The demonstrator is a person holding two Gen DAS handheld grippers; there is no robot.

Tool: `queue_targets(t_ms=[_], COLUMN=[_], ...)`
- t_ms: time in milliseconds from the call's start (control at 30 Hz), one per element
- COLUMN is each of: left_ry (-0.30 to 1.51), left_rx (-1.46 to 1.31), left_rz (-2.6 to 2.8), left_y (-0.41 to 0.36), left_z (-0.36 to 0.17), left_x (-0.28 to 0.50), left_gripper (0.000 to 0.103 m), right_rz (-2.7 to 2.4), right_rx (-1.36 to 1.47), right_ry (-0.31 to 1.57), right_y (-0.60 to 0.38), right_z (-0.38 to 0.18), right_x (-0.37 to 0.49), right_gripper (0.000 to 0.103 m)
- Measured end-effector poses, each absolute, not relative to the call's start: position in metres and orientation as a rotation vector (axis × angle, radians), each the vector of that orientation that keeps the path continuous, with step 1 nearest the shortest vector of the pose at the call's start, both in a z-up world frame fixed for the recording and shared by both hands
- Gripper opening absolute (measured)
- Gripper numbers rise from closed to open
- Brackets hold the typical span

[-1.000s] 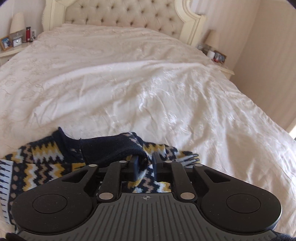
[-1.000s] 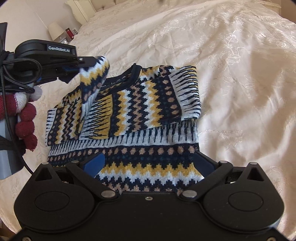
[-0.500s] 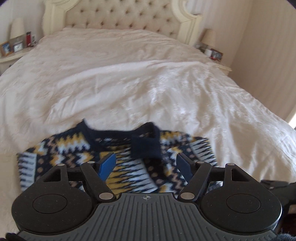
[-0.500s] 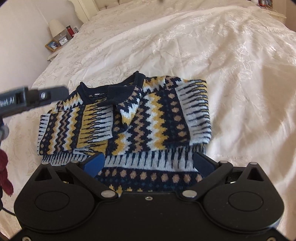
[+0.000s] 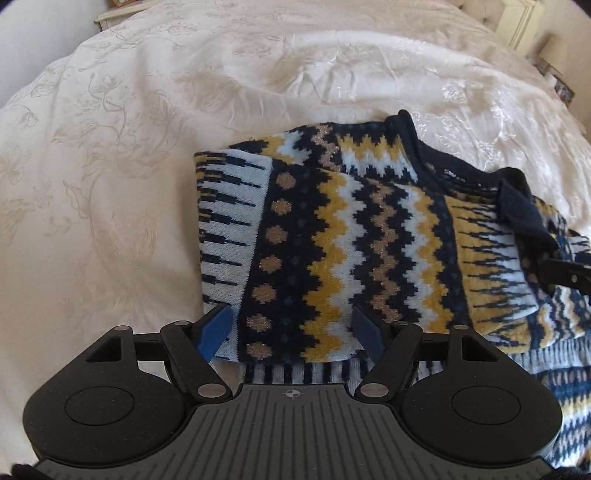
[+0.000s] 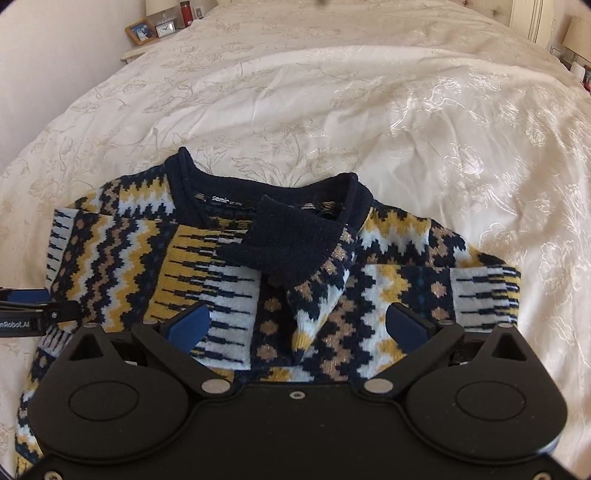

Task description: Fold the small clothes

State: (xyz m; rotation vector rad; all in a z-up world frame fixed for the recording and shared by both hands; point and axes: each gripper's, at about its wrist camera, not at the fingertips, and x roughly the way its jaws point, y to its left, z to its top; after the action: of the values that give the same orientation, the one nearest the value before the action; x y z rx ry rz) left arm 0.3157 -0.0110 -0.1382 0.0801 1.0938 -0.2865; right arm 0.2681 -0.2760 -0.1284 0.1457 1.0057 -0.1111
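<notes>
A small knitted sweater (image 6: 207,273), patterned in navy, yellow, white and tan zigzags, lies flat on the cream embroidered bedspread (image 6: 369,110) of a bed, toward its near edge. Both sleeves are folded inward across the chest, and one navy cuff (image 6: 291,243) rests over the middle just below the navy collar (image 6: 266,184), where a white label shows inside the neck. The right tongs (image 6: 301,326) hang over the near part of the sweater with their blue-padded fingers (image 6: 188,326) spread wide, grasping nothing; the folded sleeves and the cuff lie between and just beyond them. The left tongs (image 5: 291,334) are likewise released, spread over the sweater's left side, with the left blue pad at the garment's left edge and the right pad over the zigzag band. In the left wrist view the sweater (image 5: 351,236) runs off to the right, its collar toward the far right. Whether any fingertip actually touches the knit is hard to judge from these angles. On a nightstand (image 6: 147,48) at the far left stand a picture frame (image 6: 140,31), a small clock (image 6: 166,27) and a red bottle (image 6: 184,13).
</notes>
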Motion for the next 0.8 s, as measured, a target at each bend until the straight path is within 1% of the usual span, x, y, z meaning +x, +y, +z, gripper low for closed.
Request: queue_targets(t_ms=[33,67,100,133,233,433,667,733,800], left_ry=[1.095,1.097,1.098,1.099,1.098,1.097,1.099,1.098,1.093], left_rx=[0.084,0.082,0.074,0.063,0.055,0.046,0.048,0.05,0.058], left_rz=[-0.287,-0.286,-0.285,-0.286,-0.285,-0.292,-0.288,-0.292,-0.298], left_y=[-0.013,-0.013,-0.013,-0.013,-0.012,-0.01,-0.012,-0.012,-0.012], left_z=[-0.139,-0.139,-0.14,-0.141,-0.141,-0.14,-0.14,-0.14,-0.139], left_x=[0.317,0.317,0.317,0.318,0.317,0.316,0.317,0.316,0.315], left_gripper=[0.073,0.073,0.076,0.078,0.078,0.078,0.078,0.078,0.078], right_rz=[-0.121,-0.143,-0.178,-0.209,-0.259,-0.338,-0.257,-0.255,-0.267], right_rx=[0.137,0.127,0.118,0.13,0.246,0.374,0.506,0.546,0.583], right_ry=[1.015,1.025,1.033,1.033,1.026,1.021,0.976,0.962,0.948], right_y=[-0.278,-0.281,-0.285,-0.292,-0.318,-0.351,-0.364,-0.368,-0.372], right_z=[-0.132,-0.135,-0.136,-0.137,-0.136,-0.14,-0.147,-0.15,-0.15], right_x=[0.272,0.276,0.277,0.276,0.263,0.236,0.239,0.239,0.237], right_gripper=[0.093,0.076,0.063,0.06,0.059,0.059,0.061,0.06,0.052])
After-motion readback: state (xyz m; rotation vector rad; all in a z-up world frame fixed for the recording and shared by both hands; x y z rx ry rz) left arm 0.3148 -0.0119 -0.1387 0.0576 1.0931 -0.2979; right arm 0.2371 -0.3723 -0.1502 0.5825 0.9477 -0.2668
